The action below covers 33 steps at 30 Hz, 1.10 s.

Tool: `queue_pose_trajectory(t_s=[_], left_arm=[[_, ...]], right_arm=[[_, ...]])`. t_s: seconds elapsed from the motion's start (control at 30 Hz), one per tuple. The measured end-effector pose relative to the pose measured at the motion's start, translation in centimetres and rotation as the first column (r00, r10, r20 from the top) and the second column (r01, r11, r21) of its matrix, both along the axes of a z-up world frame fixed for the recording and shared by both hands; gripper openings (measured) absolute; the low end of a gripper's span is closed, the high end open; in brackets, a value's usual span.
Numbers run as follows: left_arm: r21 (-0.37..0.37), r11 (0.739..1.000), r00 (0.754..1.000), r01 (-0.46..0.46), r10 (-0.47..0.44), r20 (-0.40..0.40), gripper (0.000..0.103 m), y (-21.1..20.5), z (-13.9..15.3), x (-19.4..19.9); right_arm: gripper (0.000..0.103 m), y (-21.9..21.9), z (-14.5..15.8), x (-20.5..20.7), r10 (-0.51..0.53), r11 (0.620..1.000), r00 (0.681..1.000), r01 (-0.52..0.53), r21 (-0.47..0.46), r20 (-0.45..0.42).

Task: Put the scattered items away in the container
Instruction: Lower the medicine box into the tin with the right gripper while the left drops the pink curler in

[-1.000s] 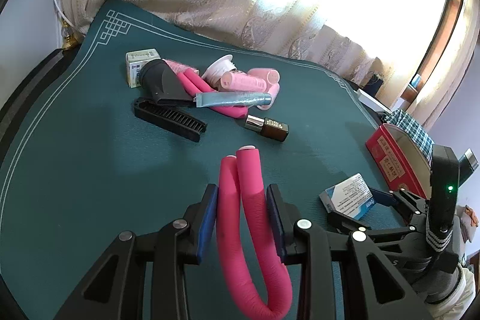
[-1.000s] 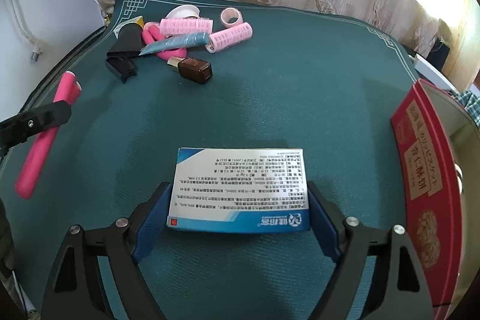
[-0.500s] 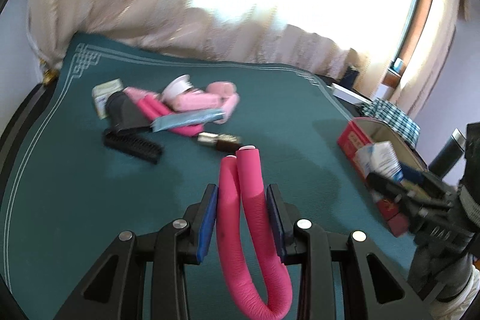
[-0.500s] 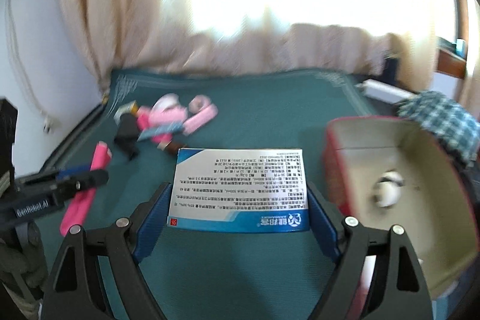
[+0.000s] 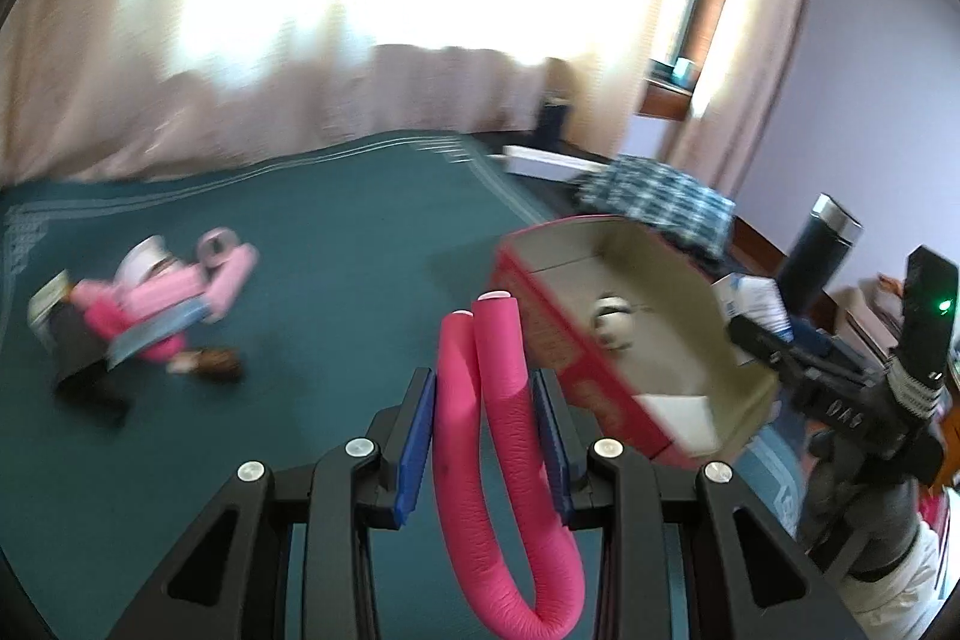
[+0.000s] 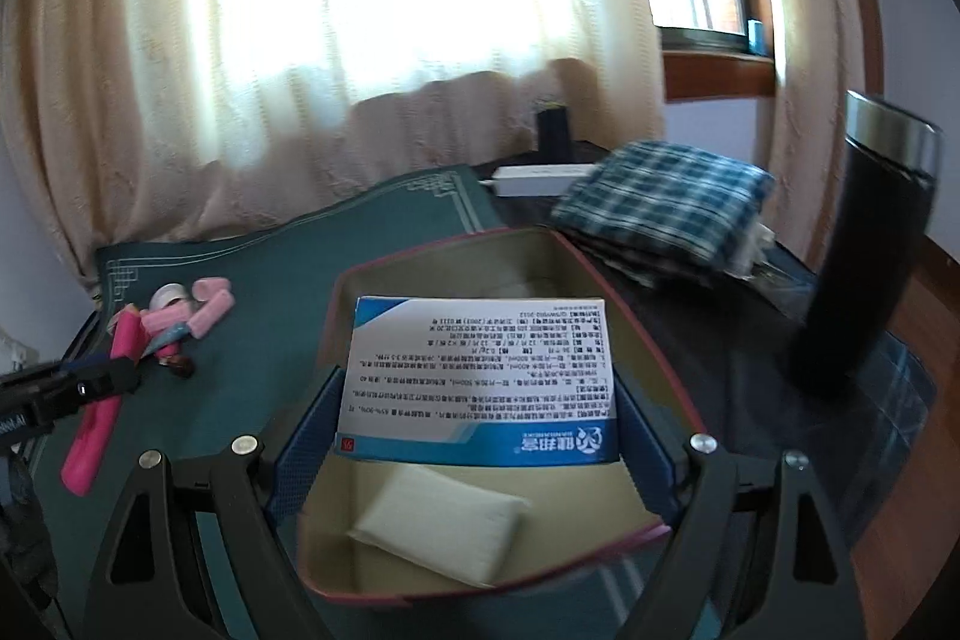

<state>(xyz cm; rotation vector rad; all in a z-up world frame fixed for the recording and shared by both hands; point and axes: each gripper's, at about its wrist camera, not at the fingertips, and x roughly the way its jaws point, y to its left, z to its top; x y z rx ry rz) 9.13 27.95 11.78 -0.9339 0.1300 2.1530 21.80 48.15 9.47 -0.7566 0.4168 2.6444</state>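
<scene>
The left gripper (image 5: 483, 436) clamped a bent pink foam roller (image 5: 498, 460) beside the red cardboard box (image 5: 558, 340); the right gripper (image 6: 477, 430) held a blue-and-white carton (image 6: 480, 376) over it, above a pale pad (image 6: 441, 523). A dark steel-rimmed flask (image 6: 870, 250) and folded plaid cloth (image 6: 660, 202) stood close behind.

A dark green cloth with a pale line border (image 6: 288, 274) covers the table. On it, at the far left, lies a loose heap of pink hair rollers, a tube and a small brown bottle (image 5: 150, 310). The red box (image 5: 540, 322) stands on the cloth near its right edge. Beyond that edge, on the dark surface, lie a folded checked cloth (image 6: 666, 196) and a white flat box (image 6: 540, 175), and a dark flask (image 6: 870, 244) stands there.
</scene>
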Motion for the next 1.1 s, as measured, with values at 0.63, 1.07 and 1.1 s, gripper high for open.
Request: queue_pose_trajectory(t_s=[0.63, 1.07, 1.1], left_arm=[[0.11, 0.971, 0.974, 0.212, -0.219, 0.058, 0.071, 12.2, 1.6, 0.2], [0.091, 0.991, 0.995, 0.1, -0.102, 0.017, 0.077, 8.4, 1.3, -1.1], [0.09, 0.992, 0.995, 0.094, -0.096, 0.02, 0.077, 8.1, 1.1, -1.1]], right_arm=[[0.09, 2.0, -1.2, 1.1, 0.0, 1.0, 1.0, 0.001, -0.008, 0.025], [0.09, 1.3, -0.4, 0.7, -0.013, 0.999, 1.0, 0.013, -0.034, -0.005], [0.09, 1.1, -0.2, 0.6, -0.011, 0.999, 1.0, 0.011, -0.033, -0.007]])
